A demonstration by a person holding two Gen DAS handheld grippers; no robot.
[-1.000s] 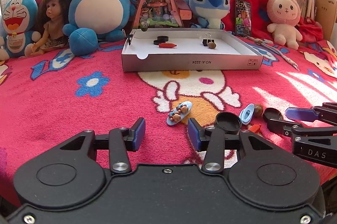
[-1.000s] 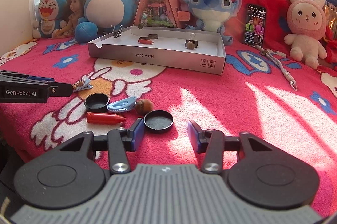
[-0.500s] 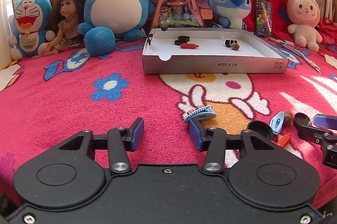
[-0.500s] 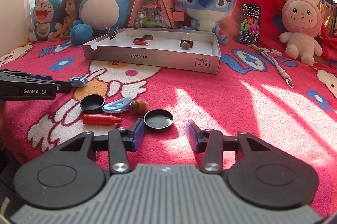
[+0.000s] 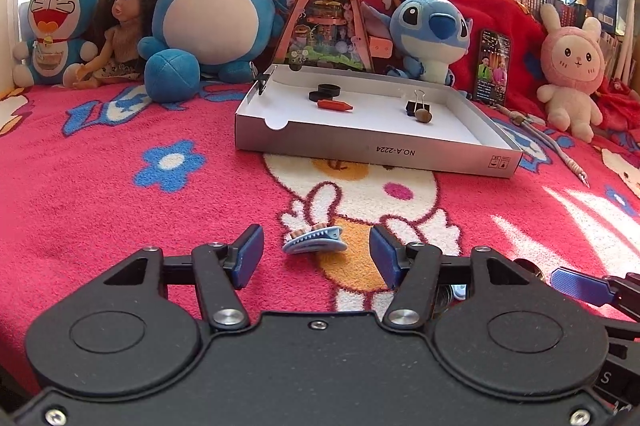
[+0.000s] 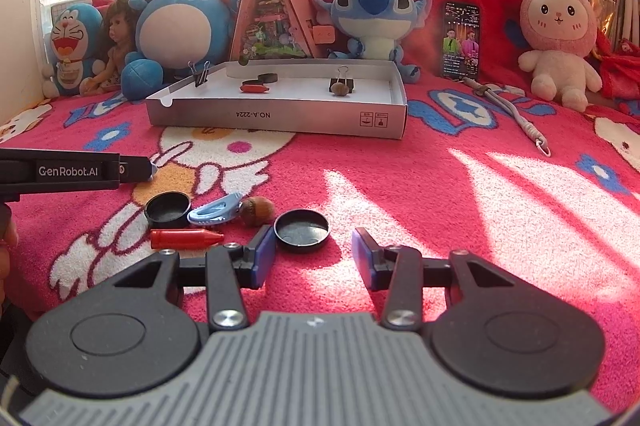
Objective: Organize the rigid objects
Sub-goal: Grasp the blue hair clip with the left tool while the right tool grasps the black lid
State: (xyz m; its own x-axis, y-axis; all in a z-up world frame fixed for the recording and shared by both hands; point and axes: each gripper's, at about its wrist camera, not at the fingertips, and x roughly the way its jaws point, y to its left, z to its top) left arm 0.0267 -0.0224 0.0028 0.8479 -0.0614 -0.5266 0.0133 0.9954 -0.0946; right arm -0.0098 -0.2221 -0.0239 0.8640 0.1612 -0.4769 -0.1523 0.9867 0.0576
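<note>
Pink fleece blanket [image 5: 100,186] printed with flowers and a white cartoon figure covers the bed that carries everything. Nearest in the left wrist view, the left gripper [image 5: 316,254] has its jaws opening, with a pale blue hair clip [image 5: 314,241] lying on the blanket between them, touched by neither blue pad; the clip's long axis runs across the picture, its toothed edge turned upward. Nearest in the right wrist view, the right gripper [image 6: 314,258] stands partly open and holds nothing. Just ahead of its left finger lies a black round lid [image 6: 302,229], hollow side up. Left of that lid a red crayon [image 6: 186,239] lies crosswise with its tip pointing right, toward the gripper. Just behind the crayon sit a second black lid [image 6: 168,209], a second blue hair clip [image 6: 216,211] slanting up to the right, and a brown acorn [image 6: 258,211] touching that clip's end. Farther back a shallow white cardboard tray [image 6: 280,114] holds another red crayon [image 6: 254,88] lying crosswise, black discs [image 6: 266,79], a binder clip [image 6: 342,82] with a brown nut [image 6: 340,89] before it, and another binder clip [image 6: 199,74] on its left wall. Behind the tray stand a triangular picture box [image 6: 272,14] and a row of plush toys [image 6: 180,22] and a doll [image 6: 116,46].
</note>
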